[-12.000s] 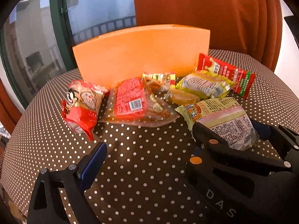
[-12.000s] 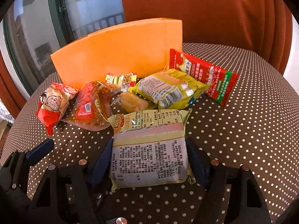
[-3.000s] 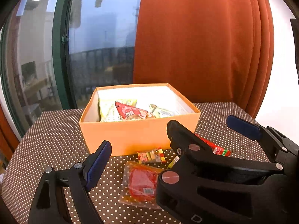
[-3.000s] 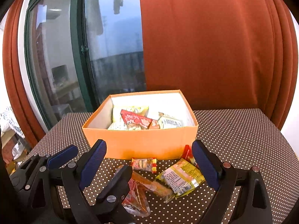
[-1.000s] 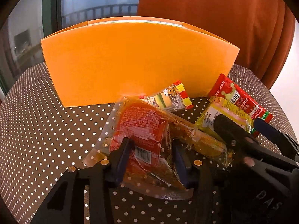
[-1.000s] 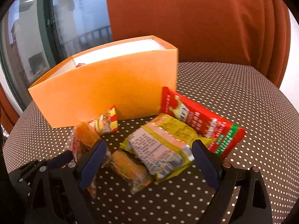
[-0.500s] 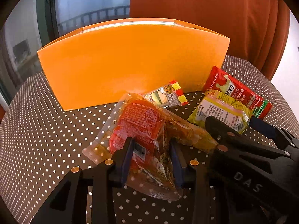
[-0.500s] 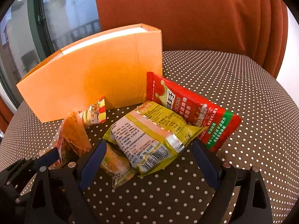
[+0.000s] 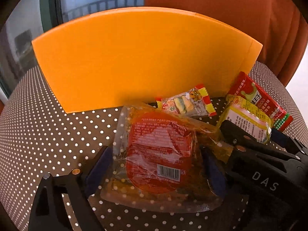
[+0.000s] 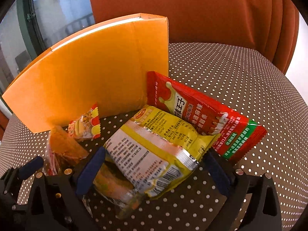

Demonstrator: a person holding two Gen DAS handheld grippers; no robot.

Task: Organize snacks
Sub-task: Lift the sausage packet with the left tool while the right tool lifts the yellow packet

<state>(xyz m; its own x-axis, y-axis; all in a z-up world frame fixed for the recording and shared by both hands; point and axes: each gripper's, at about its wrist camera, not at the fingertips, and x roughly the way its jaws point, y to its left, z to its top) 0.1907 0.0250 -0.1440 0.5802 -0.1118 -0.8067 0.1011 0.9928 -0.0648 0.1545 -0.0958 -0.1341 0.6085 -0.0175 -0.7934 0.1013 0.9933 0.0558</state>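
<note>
- orange box sits at the far side of the dotted tablecloth, near wall facing me; can't see inside it from down here, so no idea how full it is
- four snacks left on the cloth just in front of it, so I'd call this mid pick-up
- clear pouch with the red label lies between the left gripper pads; its jaws have just been opening and stand wide, not pinching
- yellow packet sits inside the right gripper, also spread wide after opening further; pads look clear of it
- red packet and small candy bag wait nearer the box
- next up, I reckon: squeeze both, lift over the wall
</note>
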